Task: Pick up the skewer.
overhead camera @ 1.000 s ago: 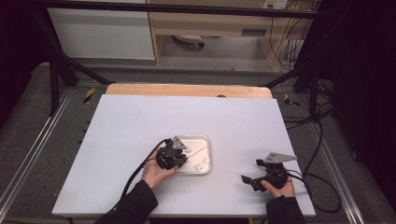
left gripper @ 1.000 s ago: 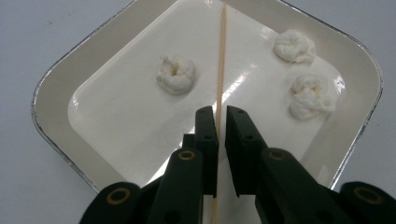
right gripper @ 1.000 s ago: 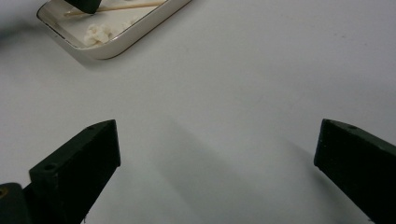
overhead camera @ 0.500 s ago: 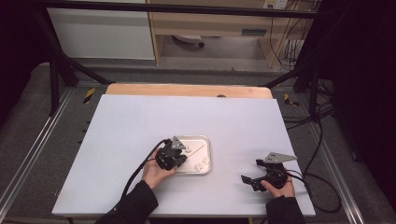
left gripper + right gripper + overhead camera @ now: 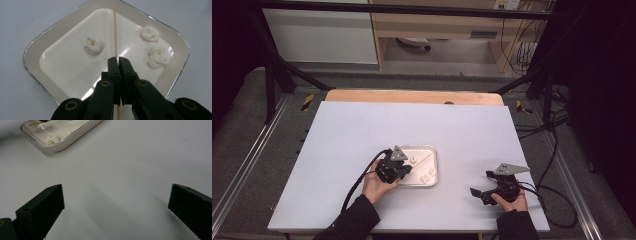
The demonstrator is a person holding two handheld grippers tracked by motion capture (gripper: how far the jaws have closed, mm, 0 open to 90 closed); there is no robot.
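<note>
A shallow white tray point(image 5: 37, 45) lies on the table, just left of centre near the front edge point(image 5: 433, 172). It holds three white, curled lumps point(image 5: 93, 45) point(image 5: 149, 33) point(image 5: 157, 56) and a thin wooden skewer point(image 5: 115, 32) that runs toward the far rim. My left gripper point(image 5: 118, 60) is over the tray's near side point(image 5: 406, 168), shut on the skewer, which passes between its jaws. My right gripper point(image 5: 480, 183) rests low over bare table to the right of the tray, open with nothing between its jaws point(image 5: 116, 197). From there the tray's corner point(image 5: 62, 145) and one lump point(image 5: 53, 138) show.
The white tabletop point(image 5: 412, 125) spreads wide around the tray. A wooden strip point(image 5: 412, 96) runs along its far edge. Black cables trail from both grippers, and metal frame rails point(image 5: 569, 170) flank the table.
</note>
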